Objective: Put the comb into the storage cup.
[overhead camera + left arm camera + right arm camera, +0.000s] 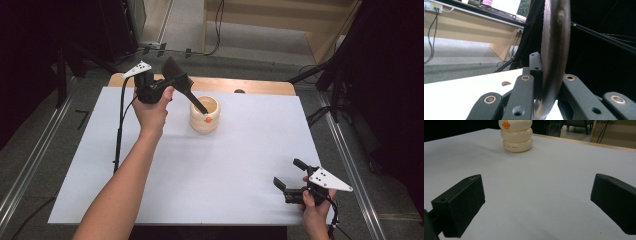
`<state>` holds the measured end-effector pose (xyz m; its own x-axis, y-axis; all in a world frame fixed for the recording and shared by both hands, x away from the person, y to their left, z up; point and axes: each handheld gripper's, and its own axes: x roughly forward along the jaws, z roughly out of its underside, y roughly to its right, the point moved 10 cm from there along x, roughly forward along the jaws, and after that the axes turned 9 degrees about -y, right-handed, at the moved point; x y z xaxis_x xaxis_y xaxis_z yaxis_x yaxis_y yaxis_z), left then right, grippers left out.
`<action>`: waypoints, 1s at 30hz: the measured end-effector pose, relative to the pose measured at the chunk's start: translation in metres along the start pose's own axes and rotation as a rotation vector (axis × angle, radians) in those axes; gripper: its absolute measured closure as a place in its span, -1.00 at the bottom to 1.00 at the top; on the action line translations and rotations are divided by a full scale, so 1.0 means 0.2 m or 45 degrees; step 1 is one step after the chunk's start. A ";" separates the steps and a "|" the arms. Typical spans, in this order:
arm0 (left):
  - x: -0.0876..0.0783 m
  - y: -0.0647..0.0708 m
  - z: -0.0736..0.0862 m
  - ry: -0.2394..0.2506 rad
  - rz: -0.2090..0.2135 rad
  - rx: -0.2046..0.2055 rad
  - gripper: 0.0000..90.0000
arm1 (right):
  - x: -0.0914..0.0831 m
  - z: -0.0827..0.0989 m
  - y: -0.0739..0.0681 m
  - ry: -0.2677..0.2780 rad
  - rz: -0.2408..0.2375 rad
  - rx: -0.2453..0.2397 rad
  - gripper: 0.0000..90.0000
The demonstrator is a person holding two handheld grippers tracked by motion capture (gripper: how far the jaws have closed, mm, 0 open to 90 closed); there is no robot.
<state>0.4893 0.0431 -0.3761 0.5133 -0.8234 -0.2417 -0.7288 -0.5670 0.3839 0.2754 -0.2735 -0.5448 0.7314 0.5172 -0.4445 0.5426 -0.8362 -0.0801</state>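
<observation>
Tipping is the risk: the dark spatula (182, 85), its handle end inside the cream ribbed holder (205, 115) mid-tabletop (165, 170), could lever it over if pushed sideways. Left hand-held gripper (167, 84) is clamped on the blade; right hand-held gripper (289, 176) rests wide open, empty.

Dark spatula (182, 85) tilted into cream pot (205, 116)

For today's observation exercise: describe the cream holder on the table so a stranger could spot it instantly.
On the white table, look toward the far middle, beside the left gripper. There stands the cream holder, ribbed like stacked rings, with an orange mark and a dark spatula dipping into it.
</observation>
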 end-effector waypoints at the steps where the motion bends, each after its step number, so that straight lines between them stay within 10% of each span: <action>1: 0.00 0.00 0.00 0.001 -0.002 0.002 0.92 | 0.00 0.00 0.00 0.001 0.000 0.001 -1.00; 30: 0.12 -0.07 0.08 -0.051 -0.098 0.026 0.92 | 0.00 0.00 0.00 0.002 -0.005 0.005 -1.00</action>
<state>0.5046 0.0320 -0.4020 0.5499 -0.7772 -0.3058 -0.6971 -0.6288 0.3445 0.2754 -0.2738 -0.5449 0.7298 0.5209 -0.4428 0.5439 -0.8348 -0.0857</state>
